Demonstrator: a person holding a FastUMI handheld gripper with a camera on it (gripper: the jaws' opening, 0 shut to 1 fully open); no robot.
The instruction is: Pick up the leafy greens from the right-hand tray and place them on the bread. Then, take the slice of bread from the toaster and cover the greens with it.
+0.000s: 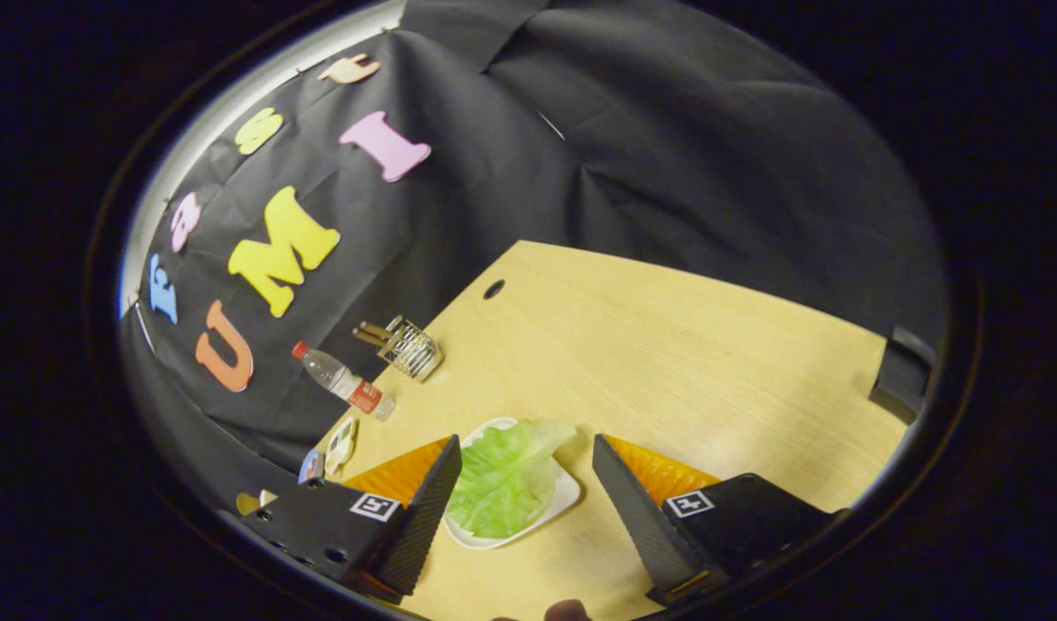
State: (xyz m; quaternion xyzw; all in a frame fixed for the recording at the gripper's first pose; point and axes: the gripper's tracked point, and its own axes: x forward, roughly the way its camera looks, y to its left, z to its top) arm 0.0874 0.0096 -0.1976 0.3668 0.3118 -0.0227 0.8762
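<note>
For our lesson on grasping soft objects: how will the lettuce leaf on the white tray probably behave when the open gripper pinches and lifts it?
The lettuce leaf looks thin and ruffled, so it will probably flop and droop. It seems very light; the white tray should stay put. Its crinkled edges may tear if the gripper, open around it, squeezes hard.

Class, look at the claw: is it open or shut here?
Open. The claw has its two fingers spread wide apart, with the lettuce leaf on its white tray between them, ungripped.
</note>
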